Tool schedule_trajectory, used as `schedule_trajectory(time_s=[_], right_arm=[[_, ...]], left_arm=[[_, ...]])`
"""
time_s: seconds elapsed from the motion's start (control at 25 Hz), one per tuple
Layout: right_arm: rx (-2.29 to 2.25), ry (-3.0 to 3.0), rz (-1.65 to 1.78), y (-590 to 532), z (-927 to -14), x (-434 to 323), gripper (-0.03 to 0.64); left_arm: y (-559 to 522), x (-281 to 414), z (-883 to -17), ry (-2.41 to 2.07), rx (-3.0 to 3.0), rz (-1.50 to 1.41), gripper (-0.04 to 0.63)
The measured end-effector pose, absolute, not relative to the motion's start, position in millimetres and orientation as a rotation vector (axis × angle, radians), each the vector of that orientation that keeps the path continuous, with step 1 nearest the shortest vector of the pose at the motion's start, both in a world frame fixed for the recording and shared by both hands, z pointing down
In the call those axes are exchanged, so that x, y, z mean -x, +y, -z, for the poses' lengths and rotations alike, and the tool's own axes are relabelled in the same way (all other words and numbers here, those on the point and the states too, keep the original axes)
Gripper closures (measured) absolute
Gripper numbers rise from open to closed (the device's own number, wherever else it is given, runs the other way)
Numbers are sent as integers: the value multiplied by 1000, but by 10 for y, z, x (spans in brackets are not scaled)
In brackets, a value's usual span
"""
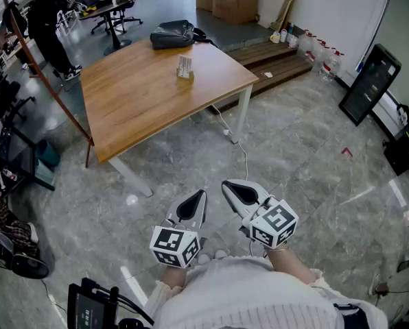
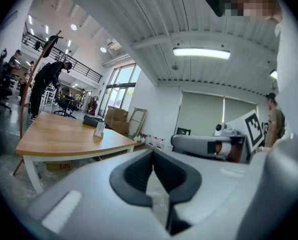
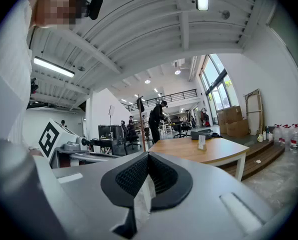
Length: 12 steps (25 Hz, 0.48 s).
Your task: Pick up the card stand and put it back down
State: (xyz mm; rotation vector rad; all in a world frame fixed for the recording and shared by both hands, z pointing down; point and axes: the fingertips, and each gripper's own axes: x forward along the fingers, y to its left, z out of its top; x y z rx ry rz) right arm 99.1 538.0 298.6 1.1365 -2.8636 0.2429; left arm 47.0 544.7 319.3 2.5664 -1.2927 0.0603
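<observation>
while both tools hang low and near the person in the head view, the small pale upright card stand (image 1: 184,67) sits on the far part of the light wooden desk with white legs (image 1: 136,115), well apart from them. a dark grey bag (image 1: 172,34) lies at the desk's far edge, beyond the stand. the left gripper (image 1: 199,197) and the right gripper (image 1: 230,188) float side by side above the grey stone floor (image 1: 314,156), each closed narrow and carrying nothing.

in the left gripper view, the left gripper (image 2: 152,153) has its dark pads pressed tip to tip with nothing between them. the desk (image 2: 59,139) lies far off to the left, with the card stand (image 2: 99,129) standing near its right edge and the bag (image 2: 92,120) just behind it.

in the right gripper view, the right gripper (image 3: 148,155) is likewise closed and empty. the desk (image 3: 214,151) is far off to the right, the card stand (image 3: 201,142) upright on it, the bag (image 3: 203,133) beyond.
</observation>
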Motion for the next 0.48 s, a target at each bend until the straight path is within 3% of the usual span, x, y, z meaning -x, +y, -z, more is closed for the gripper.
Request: schedule_trajectory(time_s=[0.48], right_arm=[[-1099,-2845,-311,4988,-3244,-1223,618]], left_arm=[[5077,-655,-3429,-1292,-2513,-95,586]])
